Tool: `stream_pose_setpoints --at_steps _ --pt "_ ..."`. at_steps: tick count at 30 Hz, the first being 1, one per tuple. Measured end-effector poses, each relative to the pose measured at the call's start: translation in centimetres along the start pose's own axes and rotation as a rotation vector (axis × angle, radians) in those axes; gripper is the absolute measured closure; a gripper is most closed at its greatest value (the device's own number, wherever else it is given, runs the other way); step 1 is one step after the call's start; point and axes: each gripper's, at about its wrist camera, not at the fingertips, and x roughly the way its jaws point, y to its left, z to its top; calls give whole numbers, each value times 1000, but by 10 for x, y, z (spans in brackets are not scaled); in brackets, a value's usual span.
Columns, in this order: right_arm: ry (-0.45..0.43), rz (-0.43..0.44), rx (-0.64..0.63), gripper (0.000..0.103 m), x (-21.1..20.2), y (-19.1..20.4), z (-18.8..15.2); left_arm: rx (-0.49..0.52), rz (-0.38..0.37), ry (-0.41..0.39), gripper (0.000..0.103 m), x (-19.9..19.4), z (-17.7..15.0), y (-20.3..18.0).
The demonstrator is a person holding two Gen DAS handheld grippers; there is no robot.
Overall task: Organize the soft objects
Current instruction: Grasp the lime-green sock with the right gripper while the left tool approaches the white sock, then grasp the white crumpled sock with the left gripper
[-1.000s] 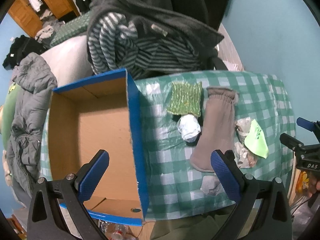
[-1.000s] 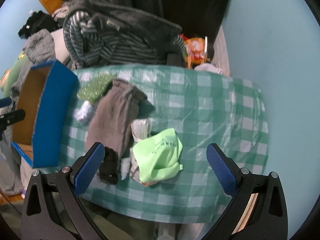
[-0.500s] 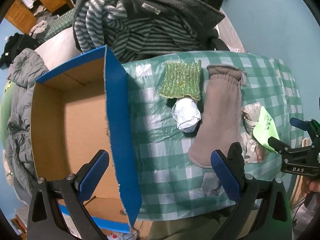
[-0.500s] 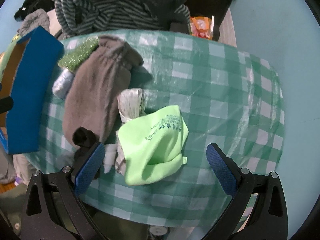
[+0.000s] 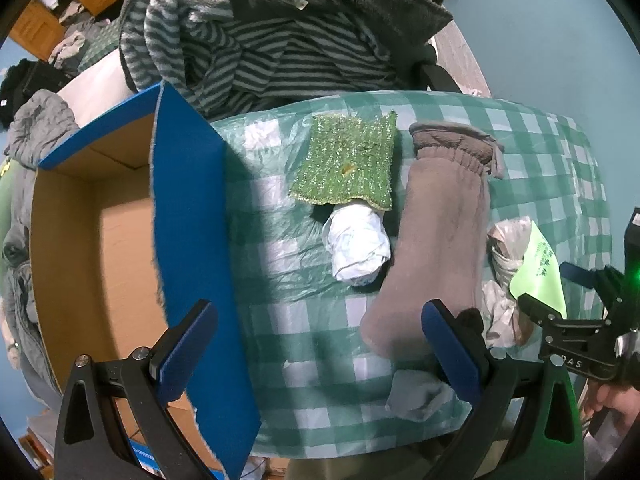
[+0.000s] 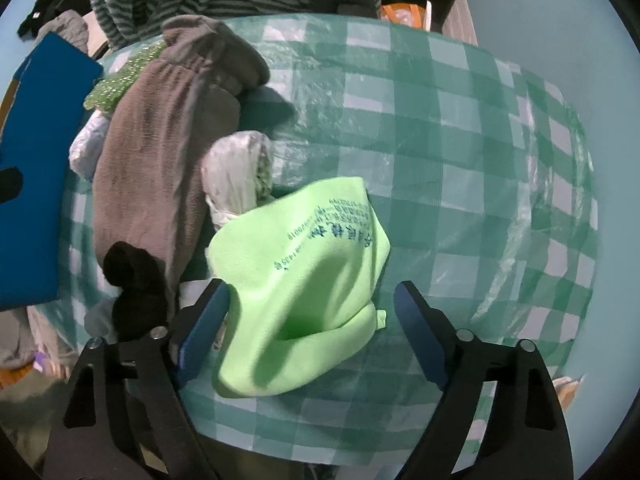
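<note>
Between the blue pads of the right tongs (image 6: 310, 322) lies the lime-green cloth (image 6: 298, 280), a loosely folded microfibre square with printed lettering, resting on the checked counter (image 6: 460, 128) near its front edge. The jaws stand wide on either side of it, gripping nothing. Its far corner overlaps a crumpled white plastic bag (image 6: 236, 172); just beside that stretches the long grey-brown sock (image 6: 160, 152), with a small black sock (image 6: 136, 288) at its toe. Further left sit a white wad (image 5: 356, 248), the glittery green scouring cloth (image 5: 348, 162), and the open blue cardboard box (image 5: 188, 240), seemingly where the soft things go. The left tongs (image 5: 316, 354) hover open near the box wall, holding nothing.

The likely trouble is that a closing pinch would catch only the top fold, so the cloth could unfurl and slip out on the lift. The left pad sits close to the plastic bag and could drag it along.

Compared with a second ago, the right tongs have come much closer and now bracket the cloth. The left view has shifted nearer the counter, with the box wall looming larger.
</note>
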Motion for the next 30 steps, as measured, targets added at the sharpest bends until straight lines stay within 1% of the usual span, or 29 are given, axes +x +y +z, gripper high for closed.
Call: stream_pose_setpoints --at_steps 2,4,5,7,9,11,12,13,15,16,18,20,25,30 --pt "5 28 15 25 1 -4 -1 -11 -6 7 1 5 3 -1" --pt "6 62 27 28 0 -7 -2 -18 -7 12 1 8 6 -2" --pt "-2 47 20 30 -2 -9 -3 -20 -8 14 1 10 7 -2" --pt "-9 63 27 34 -6 -13 -4 -17 -3 21 1 15 9 -3" --pt "-12 81 38 43 -8 -16 -4 -13 6 26 1 20 11 -4" --pt "-2 122 60 57 -9 -24 -3 -13 11 34 1 24 13 -4" --pt "0 136 69 60 -11 -27 -3 -15 10 39 1 27 15 -4" --pt "-8 154 78 67 -15 -30 -2 -18 10 42 1 29 15 -3" --pt "-19 159 83 77 -16 -33 -3 -30 7 51 1 35 18 -2" --pt "-21 162 87 84 -17 -37 -4 -35 3 54 1 37 19 -2" --pt "-14 161 97 85 -17 -40 -3 -46 1 65 1 42 21 0" --pt "-21 155 97 90 -19 -42 -3 -50 0 73 1 46 24 0" --pt "-52 132 118 92 -23 -50 1 -46 7 76 1 52 29 0" --pt "-48 131 130 92 -22 -56 1 -46 31 75 1 58 35 -2"
